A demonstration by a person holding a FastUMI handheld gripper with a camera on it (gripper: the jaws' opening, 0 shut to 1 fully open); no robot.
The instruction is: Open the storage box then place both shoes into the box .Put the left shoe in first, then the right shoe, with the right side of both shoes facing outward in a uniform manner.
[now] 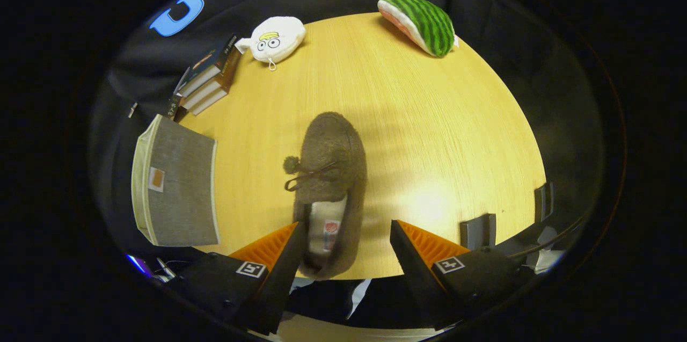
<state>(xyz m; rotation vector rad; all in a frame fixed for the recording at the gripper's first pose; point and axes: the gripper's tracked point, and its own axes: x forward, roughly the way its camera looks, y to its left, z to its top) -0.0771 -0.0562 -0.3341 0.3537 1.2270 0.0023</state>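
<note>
1. Ribbed pads are lining the inner faces of the two fingers of the gripper (343, 237), and the fingers are standing wide apart, clamping on nothing.
2. One fuzzy brown shoe (334, 170) is lying between the fingers, its heel end nearer the finger at 7 o'clock, its toe pointing away toward 12 o'clock. That finger is standing just beside the heel; whether it is touching cannot be told. The other finger, at 5 o'clock, is standing apart from the shoe.
3. One dark lace with one pompom is sitting across the shoe's top, and a pale lining with one small label is showing in its opening.
4. One round wooden table (429, 116) is bearing the shoe.
5. One grey fabric storage box (177, 186) is resting at 9 o'clock from the shoe, apart from it, at the table's edge; its lid is looking closed, with one small patch on the grey face.
6. One stack of books (206, 81) is lying at 10 o'clock, beyond the box; about three volumes are showing.
7. One white plush toy (276, 38) with cartoon eyes is lying at 11 o'clock, just beside the books.
8. One watermelon-slice plush (421, 22) is lying at 1 o'clock at the table's far edge, well apart from the shoe.
9. Two dark upright brackets (477, 230) are standing at 4 o'clock along the table's near edge.
</note>
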